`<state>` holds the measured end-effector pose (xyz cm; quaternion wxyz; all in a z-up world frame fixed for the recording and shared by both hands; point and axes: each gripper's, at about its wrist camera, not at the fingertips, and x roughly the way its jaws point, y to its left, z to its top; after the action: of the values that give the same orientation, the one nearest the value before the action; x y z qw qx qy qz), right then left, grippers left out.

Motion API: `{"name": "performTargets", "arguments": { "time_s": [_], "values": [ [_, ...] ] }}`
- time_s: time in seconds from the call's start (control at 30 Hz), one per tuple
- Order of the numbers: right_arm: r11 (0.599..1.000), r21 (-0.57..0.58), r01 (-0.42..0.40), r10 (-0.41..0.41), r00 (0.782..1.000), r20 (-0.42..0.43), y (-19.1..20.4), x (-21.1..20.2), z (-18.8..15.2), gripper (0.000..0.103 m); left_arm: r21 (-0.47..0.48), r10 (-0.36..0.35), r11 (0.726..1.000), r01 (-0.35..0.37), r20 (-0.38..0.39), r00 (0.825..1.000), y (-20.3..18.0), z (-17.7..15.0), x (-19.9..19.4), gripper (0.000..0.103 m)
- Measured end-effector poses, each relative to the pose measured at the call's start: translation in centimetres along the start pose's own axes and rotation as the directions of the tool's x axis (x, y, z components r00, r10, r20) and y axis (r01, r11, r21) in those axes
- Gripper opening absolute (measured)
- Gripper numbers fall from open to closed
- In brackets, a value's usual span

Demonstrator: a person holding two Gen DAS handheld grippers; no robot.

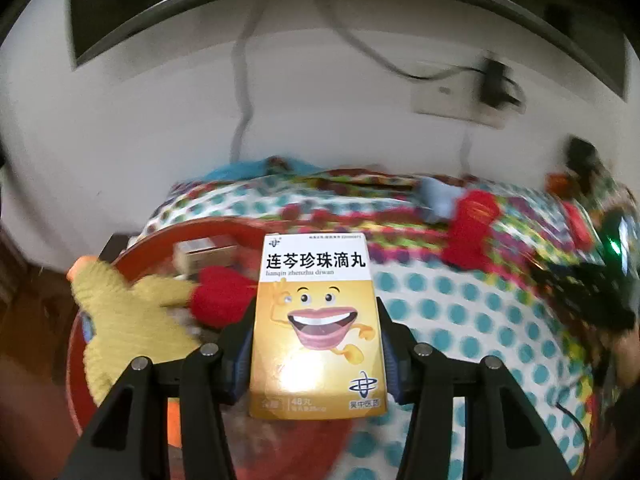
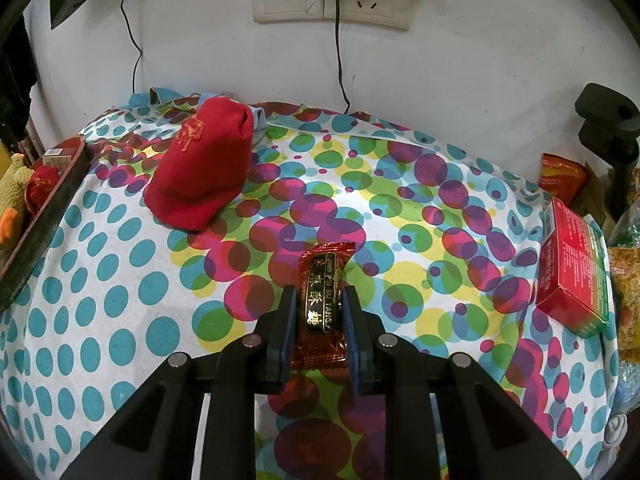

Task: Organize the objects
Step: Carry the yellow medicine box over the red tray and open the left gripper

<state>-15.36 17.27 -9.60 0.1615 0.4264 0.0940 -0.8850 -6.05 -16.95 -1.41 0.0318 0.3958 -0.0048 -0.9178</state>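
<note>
Dotted cloth (image 2: 120, 280), left tool (image 1: 316, 344) gripping medicine box (image 1: 316, 320), right tool (image 2: 318, 320) pinching candy packet (image 2: 322, 300)

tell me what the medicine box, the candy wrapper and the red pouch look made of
Medicine box: glossy printed cardboard, sharp flat edges, glare. Candy wrapper: shiny plastic or foil film, crinkled with crimped ends. Red pouch: matte fabric, likely velvet-like, soft slump, gold embroidery.
</note>
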Motion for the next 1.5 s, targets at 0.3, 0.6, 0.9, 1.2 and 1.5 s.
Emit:
{"name": "performTargets", "arguments": {
  "time_s": [0.3, 0.6, 0.9, 1.2, 1.5],
  "values": [
    [1.0, 0.002, -0.001, 0.001, 1.0, -0.001, 0.1, 0.0, 0.0, 0.021, -0.022, 0.121, 0.992, -0.123, -0.082, 0.989, 6.8, 1.9, 3.9, 0.052],
    [1.0, 0.002, -0.001, 0.001, 1.0, -0.001, -0.1, 0.0, 0.1, 0.021, -0.056, 0.115, 0.99, -0.126, -0.169, 0.979, 9.9, 2.3, 7.6, 0.052],
    [1.0, -0.001, 0.004, -0.004, 1.0, -0.002, 0.0, 0.0, 0.2, 0.021, -0.097, 0.077, 0.991, -0.091, -0.148, 0.986, 10.2, 2.2, 6.2, 0.055],
    [1.0, -0.001, 0.007, -0.007, 1.0, -0.002, -0.1, 0.1, 0.3, 0.021, -0.131, 0.077, 0.987, -0.092, -0.118, 0.99, 10.5, 1.3, 3.1, 0.058],
    [1.0, 0.0, 0.006, -0.006, 1.0, -0.002, -0.1, 0.1, 0.3, 0.021, -0.029, 0.064, 0.997, -0.067, -0.075, 0.995, 5.5, -2.8, -1.7, 0.058]
  ]
}}
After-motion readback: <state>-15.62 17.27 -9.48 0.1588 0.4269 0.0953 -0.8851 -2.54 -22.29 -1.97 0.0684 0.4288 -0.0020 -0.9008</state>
